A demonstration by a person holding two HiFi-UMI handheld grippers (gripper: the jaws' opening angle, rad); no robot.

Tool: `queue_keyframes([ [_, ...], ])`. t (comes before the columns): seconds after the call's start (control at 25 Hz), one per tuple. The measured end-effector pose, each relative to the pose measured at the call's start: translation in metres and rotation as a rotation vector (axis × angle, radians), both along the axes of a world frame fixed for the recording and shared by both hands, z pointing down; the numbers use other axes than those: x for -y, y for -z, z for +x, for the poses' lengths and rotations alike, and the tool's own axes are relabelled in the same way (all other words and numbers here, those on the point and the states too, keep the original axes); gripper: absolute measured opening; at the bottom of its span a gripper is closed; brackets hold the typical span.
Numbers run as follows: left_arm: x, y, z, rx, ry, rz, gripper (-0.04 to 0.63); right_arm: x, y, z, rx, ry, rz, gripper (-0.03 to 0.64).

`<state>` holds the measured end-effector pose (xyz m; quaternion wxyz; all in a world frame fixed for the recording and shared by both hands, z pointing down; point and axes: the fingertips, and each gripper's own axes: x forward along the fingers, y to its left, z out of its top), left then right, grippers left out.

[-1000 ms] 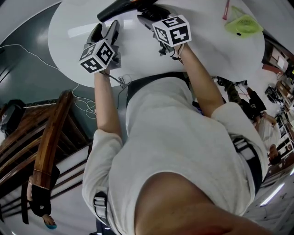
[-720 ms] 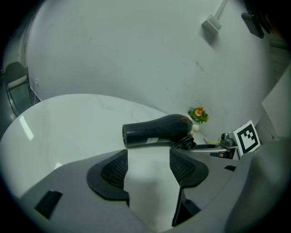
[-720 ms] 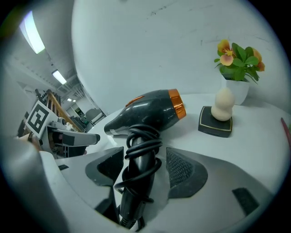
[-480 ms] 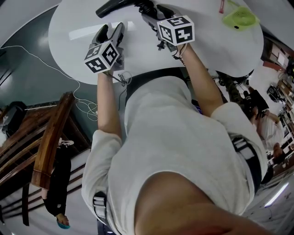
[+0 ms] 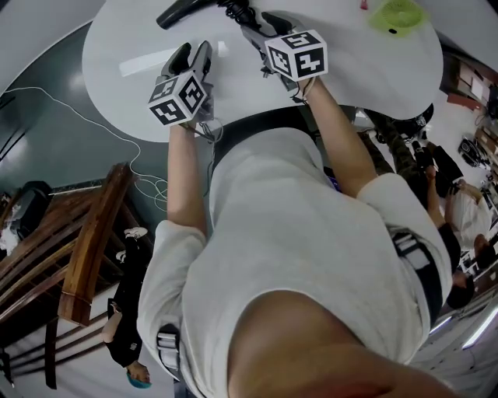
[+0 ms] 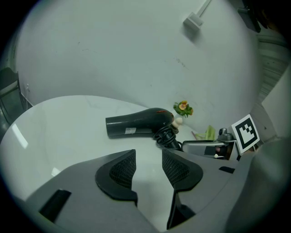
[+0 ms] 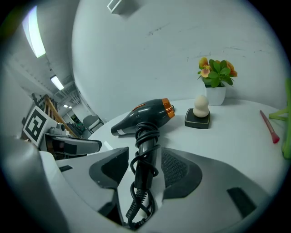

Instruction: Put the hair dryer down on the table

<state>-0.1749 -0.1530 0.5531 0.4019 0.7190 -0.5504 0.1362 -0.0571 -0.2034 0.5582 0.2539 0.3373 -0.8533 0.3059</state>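
A black hair dryer point(image 5: 183, 11) with an orange ring lies on its side on the round white table point(image 5: 350, 70), also visible as the hair dryer point(image 6: 138, 124) and the hair dryer point(image 7: 143, 116). Its handle, wrapped in cord, points toward my right gripper point(image 7: 145, 164) and shows between the pads without either pad pressing on it. That gripper point(image 5: 261, 23) is open, though its jaws have just been closing. My left gripper point(image 5: 191, 53) hovers to the left, short of the barrel. This gripper point(image 6: 149, 161) is open and empty, its jaws also just closing.
A potted flower point(image 7: 216, 82), a white egg-shaped thing on a dark base point(image 7: 199, 113) and a pink stick point(image 7: 269, 126) stand beyond the dryer. A green object point(image 5: 397, 14) sits at the table's far right. A wooden chair point(image 5: 85, 249) and floor cable point(image 5: 140, 167) are at left.
Both grippers have drawn back from the hair dryer toward the person, and their jaws stand narrower. The dryer stays lying on the table.
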Motion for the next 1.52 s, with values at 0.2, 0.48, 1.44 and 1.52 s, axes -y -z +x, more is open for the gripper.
queue_keyframes([
  [0.2, -0.014, 0.007, 0.013, 0.015, -0.023, 0.028, 0.114, -0.018, 0.009, 0.013, -0.008, -0.033, 0.033, 0.139],
  [0.48, -0.033, 0.017, 0.027, 0.049, -0.052, 0.058, 0.063, -0.044, 0.019, 0.027, -0.015, -0.077, 0.066, 0.026],
  [1.44, -0.126, 0.055, 0.074, 0.075, -0.206, 0.190, 0.018, -0.164, 0.067, 0.056, -0.058, -0.191, 0.229, -0.003],
  [1.52, -0.131, 0.059, 0.085, 0.074, -0.231, 0.200, 0.018, -0.171, 0.074, 0.066, -0.060, -0.213, 0.247, -0.003],
])
